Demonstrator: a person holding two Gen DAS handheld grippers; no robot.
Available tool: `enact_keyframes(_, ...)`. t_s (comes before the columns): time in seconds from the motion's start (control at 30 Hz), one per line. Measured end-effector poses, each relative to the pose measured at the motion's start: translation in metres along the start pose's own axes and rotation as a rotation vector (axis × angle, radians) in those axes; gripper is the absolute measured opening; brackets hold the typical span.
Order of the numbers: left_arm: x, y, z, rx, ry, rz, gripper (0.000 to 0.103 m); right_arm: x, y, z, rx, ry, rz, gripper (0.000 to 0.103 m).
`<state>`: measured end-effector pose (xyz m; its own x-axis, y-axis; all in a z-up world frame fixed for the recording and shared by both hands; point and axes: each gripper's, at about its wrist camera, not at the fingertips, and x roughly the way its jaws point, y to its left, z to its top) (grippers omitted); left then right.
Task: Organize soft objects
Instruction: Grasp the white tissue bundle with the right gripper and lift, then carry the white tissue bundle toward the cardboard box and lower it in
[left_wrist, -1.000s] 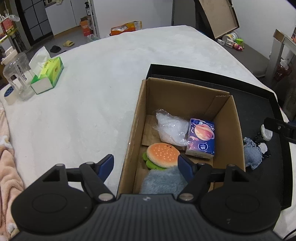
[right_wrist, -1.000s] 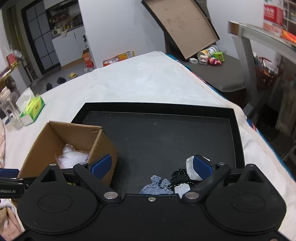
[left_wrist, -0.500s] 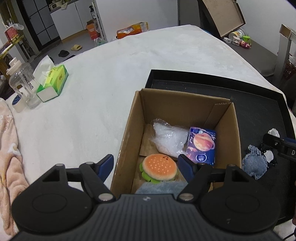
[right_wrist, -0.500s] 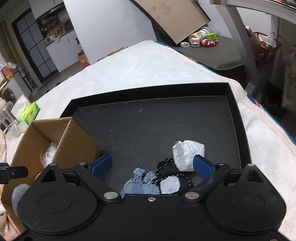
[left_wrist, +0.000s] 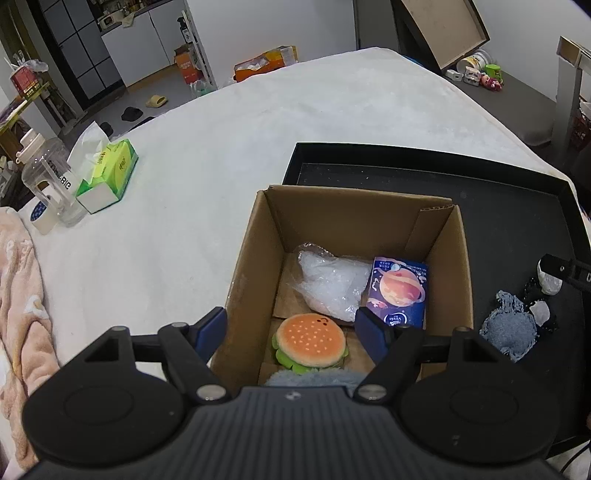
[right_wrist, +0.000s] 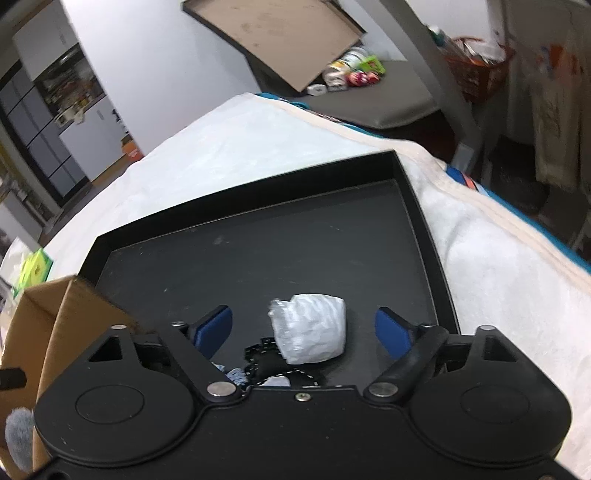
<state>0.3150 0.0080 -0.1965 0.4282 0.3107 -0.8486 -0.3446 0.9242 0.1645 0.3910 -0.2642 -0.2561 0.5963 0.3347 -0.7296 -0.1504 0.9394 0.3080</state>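
Observation:
An open cardboard box (left_wrist: 251, 258) holds a burger plush (left_wrist: 310, 343), a clear plastic bag (left_wrist: 332, 284), a planet-print tissue pack (left_wrist: 400, 291) and a blue fluffy item (left_wrist: 314, 378) at its near end. My left gripper (left_wrist: 291, 332) hovers open over the box's near end with nothing between its fingers. On the black tray (right_wrist: 258, 240) lie a white crumpled bundle (right_wrist: 310, 332), a black lace piece (right_wrist: 264, 354) and a blue denim scrap (left_wrist: 509, 332). My right gripper (right_wrist: 303, 330) is low over the tray. Its jaws are closing around the white bundle, and the pads stand apart from it.
The box (right_wrist: 55, 321) stands on the tray's left part. A green tissue box (left_wrist: 107, 173), a clear bottle (left_wrist: 51, 188) and a pink blanket (left_wrist: 22, 295) sit at the far left of the white cover (left_wrist: 221, 129). The cover's right edge (right_wrist: 517, 221) drops off beside the tray.
The right gripper has come down toward the tray and rolled; its jaws have narrowed and the white bundle now sits between them. The left gripper has drawn back slightly from the box.

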Motion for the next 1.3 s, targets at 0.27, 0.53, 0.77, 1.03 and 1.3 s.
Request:
enact_keyframes(0.27,-0.003,0.002,-0.003,0.001,-0.005,-0.006,0.075,0.007,-0.013,0.0,0.048,0.053,0.009,0.042)
enact_keyframes(0.53,-0.006,0.011,-0.005,-0.011,-0.005,-0.041,0.075,0.0,-0.008,0.0,0.028,0.051,-0.01,0.041)
enact_keyframes(0.77,-0.008,0.021,-0.006,-0.017,0.003,-0.079,0.075,-0.008,0.001,0.002,0.0,0.059,-0.051,0.041)
enact_keyframes(1.03,-0.012,0.035,-0.006,-0.038,-0.007,-0.113,0.075,-0.029,0.014,0.006,-0.023,0.044,-0.081,0.041)
enact_keyframes(1.3,-0.018,0.051,-0.009,-0.065,-0.024,-0.16,0.075,-0.057,0.026,0.014,-0.043,0.006,-0.106,0.041)
